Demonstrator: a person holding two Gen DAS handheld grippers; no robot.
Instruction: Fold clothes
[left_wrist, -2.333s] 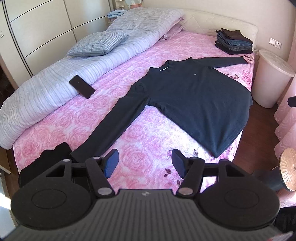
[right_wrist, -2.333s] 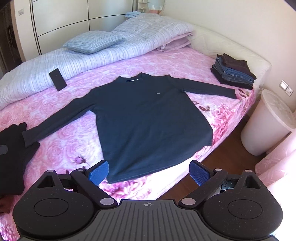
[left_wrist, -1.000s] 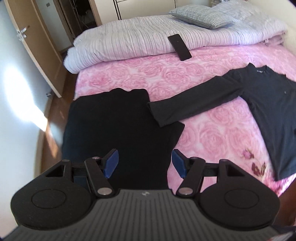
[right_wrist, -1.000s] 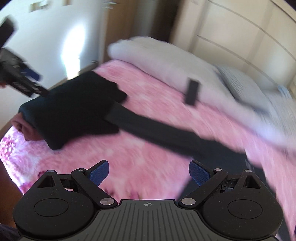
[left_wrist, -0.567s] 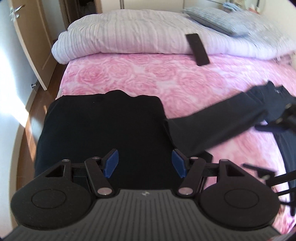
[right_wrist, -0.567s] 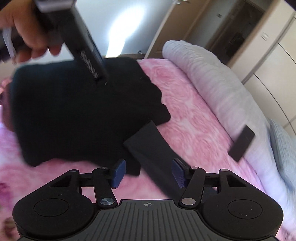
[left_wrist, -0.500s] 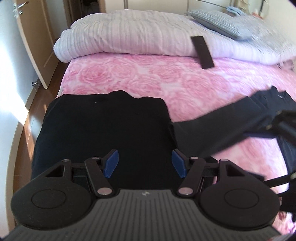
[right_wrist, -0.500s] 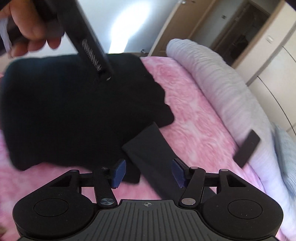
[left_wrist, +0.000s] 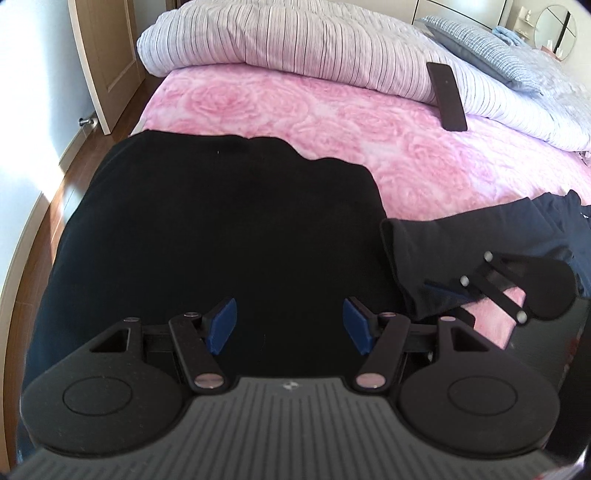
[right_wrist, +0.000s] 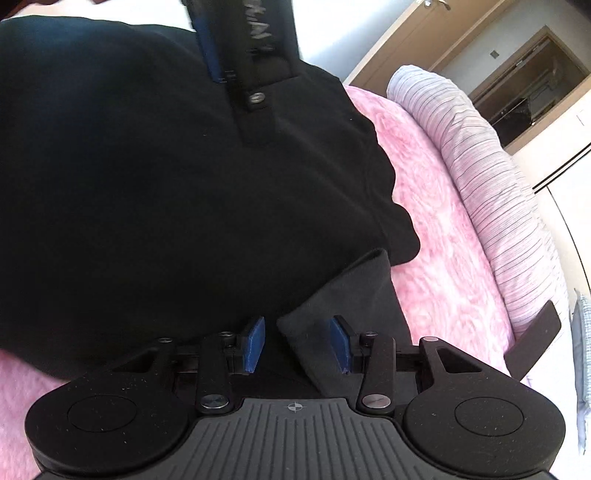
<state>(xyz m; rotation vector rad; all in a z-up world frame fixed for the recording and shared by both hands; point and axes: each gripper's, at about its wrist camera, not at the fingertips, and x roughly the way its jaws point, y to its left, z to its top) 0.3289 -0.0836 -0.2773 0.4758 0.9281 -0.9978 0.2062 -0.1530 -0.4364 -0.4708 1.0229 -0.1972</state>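
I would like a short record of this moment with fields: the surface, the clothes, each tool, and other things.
surface: pink rose bedspread
clothes: black garment lying beside the dark sleeve cuff of a long-sleeved shirt
left tool: open, above the black garment
right tool: open, cuff corner between its pads, not yet pinched
other things: striped duvet, black phone

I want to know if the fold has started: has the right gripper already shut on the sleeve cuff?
No: the right gripper is open, its blue pads apart on either side of the sleeve cuff.
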